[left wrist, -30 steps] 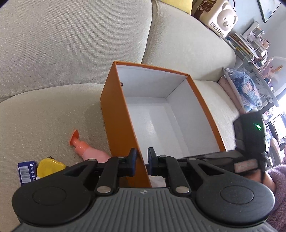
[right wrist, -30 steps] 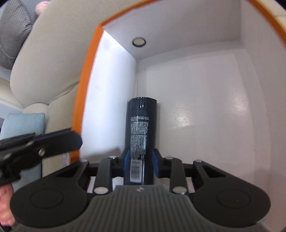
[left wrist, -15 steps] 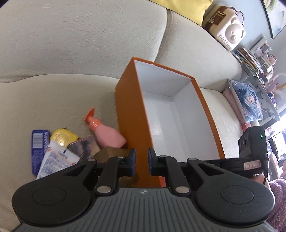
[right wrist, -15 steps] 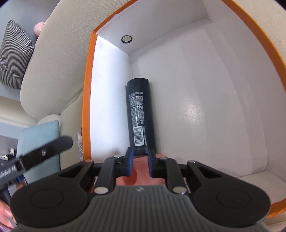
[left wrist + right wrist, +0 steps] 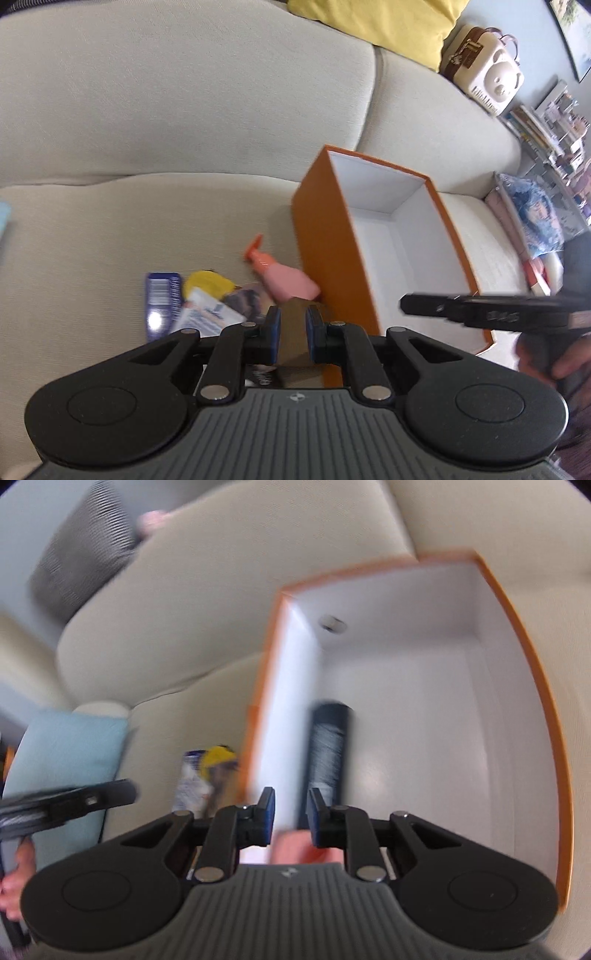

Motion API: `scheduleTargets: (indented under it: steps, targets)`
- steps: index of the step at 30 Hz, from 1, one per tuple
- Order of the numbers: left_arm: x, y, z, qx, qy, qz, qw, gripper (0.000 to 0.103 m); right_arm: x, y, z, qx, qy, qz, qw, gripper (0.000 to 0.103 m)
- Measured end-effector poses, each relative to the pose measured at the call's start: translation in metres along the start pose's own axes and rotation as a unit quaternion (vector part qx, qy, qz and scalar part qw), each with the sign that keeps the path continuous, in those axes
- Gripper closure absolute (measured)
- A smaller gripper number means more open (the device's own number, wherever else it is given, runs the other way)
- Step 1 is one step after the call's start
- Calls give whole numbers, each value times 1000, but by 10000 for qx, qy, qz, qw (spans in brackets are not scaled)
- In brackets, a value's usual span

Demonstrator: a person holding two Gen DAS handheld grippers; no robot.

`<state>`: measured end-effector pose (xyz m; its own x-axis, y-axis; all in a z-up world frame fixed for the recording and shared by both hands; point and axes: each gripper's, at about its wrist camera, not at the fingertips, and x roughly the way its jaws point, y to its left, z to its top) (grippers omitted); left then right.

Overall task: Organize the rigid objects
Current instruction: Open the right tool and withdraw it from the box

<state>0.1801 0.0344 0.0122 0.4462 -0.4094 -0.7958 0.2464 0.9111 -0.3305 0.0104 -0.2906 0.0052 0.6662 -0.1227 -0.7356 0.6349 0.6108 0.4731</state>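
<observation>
An orange box (image 5: pixel 325 236) with a white inside stands open on the beige sofa. A dark blue bottle (image 5: pixel 328 746) lies inside it along the left wall. Left of the box lies a pile: a pink spray bottle (image 5: pixel 286 280), a yellow item (image 5: pixel 208 282), a blue packet (image 5: pixel 162 295), a white sachet (image 5: pixel 210 314) and a brown box (image 5: pixel 293 332). My left gripper (image 5: pixel 291 332) hovers over the pile, jaws slightly apart with the brown box seen between them. My right gripper (image 5: pixel 291 812) is open and empty above the box's near left wall.
The sofa back (image 5: pixel 184 92) rises behind the box. A yellow cushion (image 5: pixel 376 26) and a bear-shaped case (image 5: pixel 487 81) sit on top of it. A light blue pillow (image 5: pixel 70 753) lies at the sofa's left end. Shelves and clutter stand at the far right.
My right gripper let go of the dark bottle, which now lies in the box, and pulled back up and left. My left gripper swung left from the box rim to over the pile.
</observation>
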Motion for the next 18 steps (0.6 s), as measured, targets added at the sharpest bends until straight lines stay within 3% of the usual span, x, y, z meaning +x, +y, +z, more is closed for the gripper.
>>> scheduleTargets:
  steps: [5,9,13,18]
  targets:
    - [10,14,6,-1,357,160,9992,88,13,53,20,-1013,207,-64,9946,82]
    - [27,30,8,-327,617,81,9975,85,41,84,30,-1678,567,-244,9839,82]
    - [46,47,7,-620,707,-2,9956,84,74,103,37,-2249,929,-432,9690,83]
    - [66,62,15,-599,754,56,9953,80,117,116,47,-2908,1413,-805,9429,83]
